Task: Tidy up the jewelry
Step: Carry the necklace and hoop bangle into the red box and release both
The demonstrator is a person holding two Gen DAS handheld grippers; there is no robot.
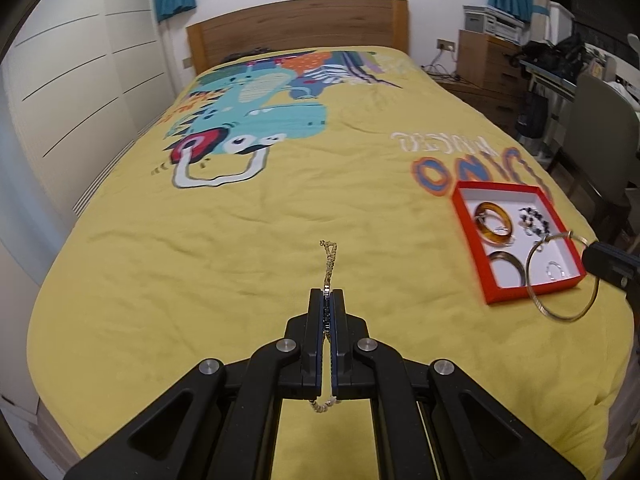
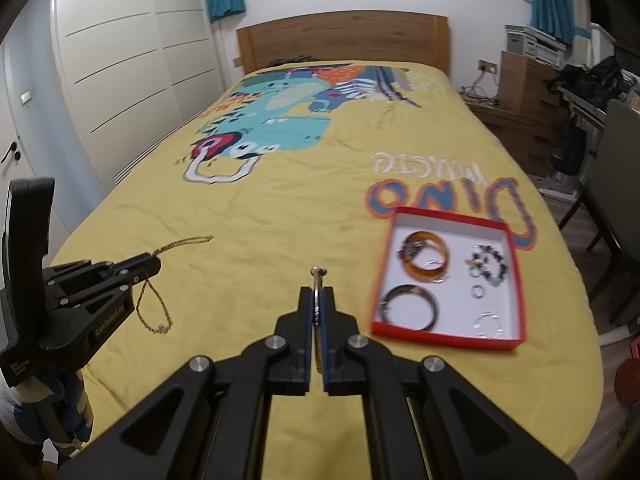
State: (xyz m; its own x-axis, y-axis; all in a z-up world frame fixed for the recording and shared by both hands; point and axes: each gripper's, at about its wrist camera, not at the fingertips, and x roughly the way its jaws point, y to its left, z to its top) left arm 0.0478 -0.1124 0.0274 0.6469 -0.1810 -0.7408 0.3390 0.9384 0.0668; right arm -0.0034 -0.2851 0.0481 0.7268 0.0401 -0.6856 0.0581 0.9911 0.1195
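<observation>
Red box [image 2: 448, 336] taken as landmark, sitting on yellow bedspread [image 1: 200, 248] near the bed's foot-right corner. Right gripper [image 2: 316, 292] pressed together on thin silver hoop bangle [image 1: 560, 276], held edge-on in its own view, ring plane upright; in left wrist view hanging over the box's near-right corner, so nearer of the two and probably first to drop. Left gripper [image 1: 328, 296] well to the left of the box, clamped on gold chain [image 1: 329, 264]; chain's long axis running along the fingers, one end sticking out past the tips, other end looping slack below the jaws, clear of the bedspread as far as visible. Box open, white inside, no dividers seen: amber bangle [image 2: 426, 256] at far-left, dark bangle [image 2: 408, 308] near-left, beaded bracelet [image 2: 490, 266] far-right, small rings [image 2: 488, 324] near-right. Free space mostly centre. Judged mid-carry, both pieces not yet in.
</observation>
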